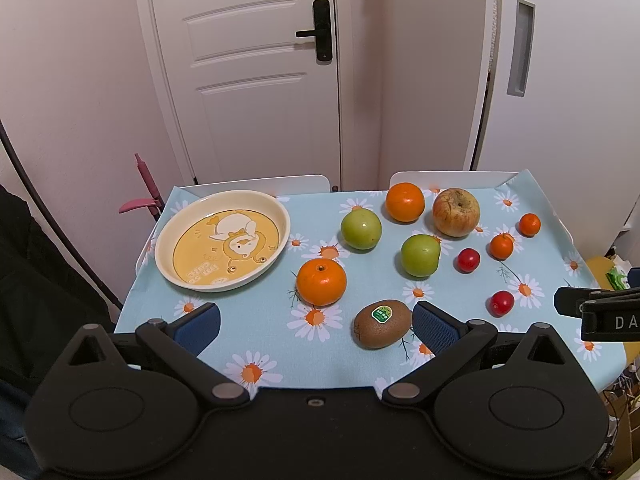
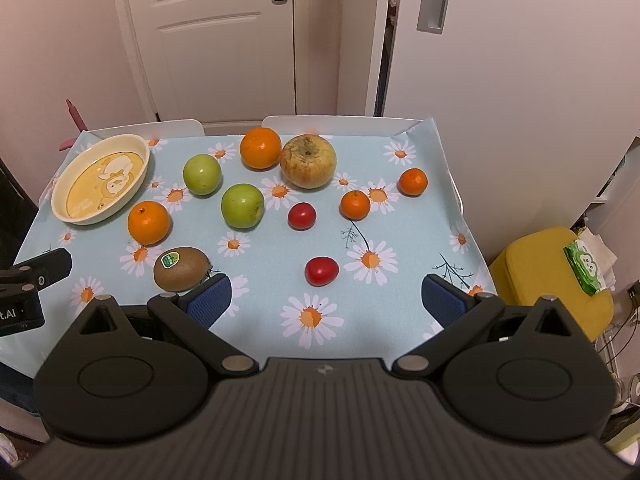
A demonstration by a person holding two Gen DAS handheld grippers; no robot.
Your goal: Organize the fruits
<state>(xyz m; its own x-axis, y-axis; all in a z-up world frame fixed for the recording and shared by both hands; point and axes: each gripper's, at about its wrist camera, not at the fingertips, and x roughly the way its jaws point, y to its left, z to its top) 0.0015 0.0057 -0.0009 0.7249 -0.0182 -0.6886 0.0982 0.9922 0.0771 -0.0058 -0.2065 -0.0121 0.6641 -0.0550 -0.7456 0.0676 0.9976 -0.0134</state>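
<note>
A cream and yellow plate (image 1: 168,236) (image 2: 60,200) with a cartoon print lies empty at the table's far left. Fruit is scattered on the daisy cloth: a kiwi (image 1: 382,323) (image 2: 182,268), two large oranges (image 1: 321,282) (image 1: 405,202), two green apples (image 1: 361,228) (image 1: 421,255), a big yellow-red apple (image 1: 456,212), two small tangerines (image 2: 355,205) (image 2: 412,181) and two red cherry tomatoes (image 2: 322,271) (image 2: 302,215). My left gripper (image 1: 316,324) hovers open near the front edge, the kiwi just inside its right finger. My right gripper (image 2: 326,300) is open too, the nearer tomato ahead of it.
White chair backs (image 1: 264,184) stand behind the table, with a white door (image 1: 248,68) and wall beyond. A yellow stool (image 2: 548,276) carrying a green packet sits to the table's right. A pink handle (image 1: 144,196) rises at the far left corner.
</note>
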